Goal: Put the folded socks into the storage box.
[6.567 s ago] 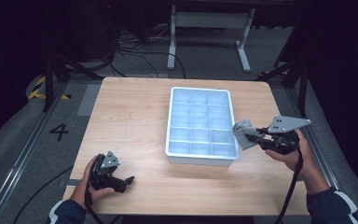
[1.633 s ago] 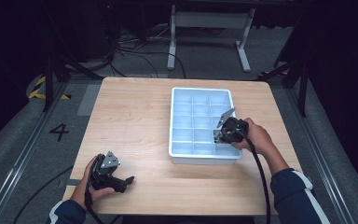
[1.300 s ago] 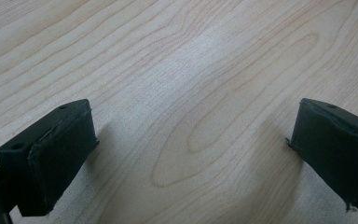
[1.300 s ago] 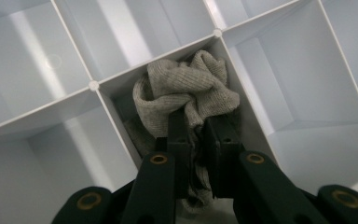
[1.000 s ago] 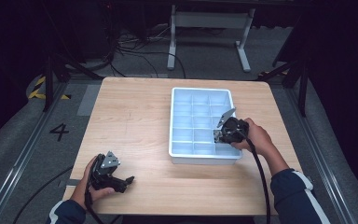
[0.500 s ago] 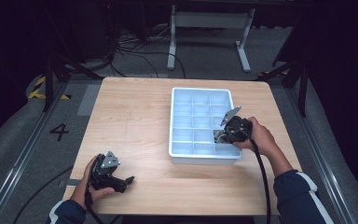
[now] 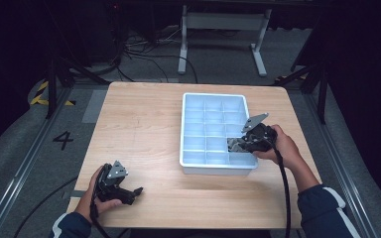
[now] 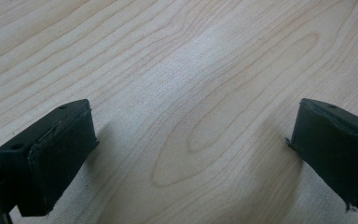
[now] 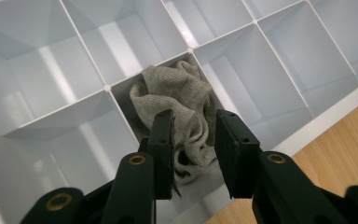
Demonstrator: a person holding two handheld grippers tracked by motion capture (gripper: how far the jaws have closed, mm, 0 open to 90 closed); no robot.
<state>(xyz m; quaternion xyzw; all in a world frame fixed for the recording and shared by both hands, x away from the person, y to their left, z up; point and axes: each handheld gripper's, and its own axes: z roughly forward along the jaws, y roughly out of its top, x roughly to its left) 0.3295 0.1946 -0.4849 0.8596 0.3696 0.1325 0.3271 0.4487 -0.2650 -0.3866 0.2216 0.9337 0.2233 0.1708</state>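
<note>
The right gripper, its jaws just parted and pressing on nothing, is releasing the crumpled grey knitted sock into a right-edge compartment of the white plastic divided tray, so lifting clear seems next, while the left gripper rests wide open on the light wooden table.

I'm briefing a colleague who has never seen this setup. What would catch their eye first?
A pale blue divided tray on the wooden table, right of centre, with a crumpled grey sock stuffed into one compartment by its near right edge. The right gripper is poised over the sock, its jaws just opening; the left gripper rests near the table's front-left corner.
</note>
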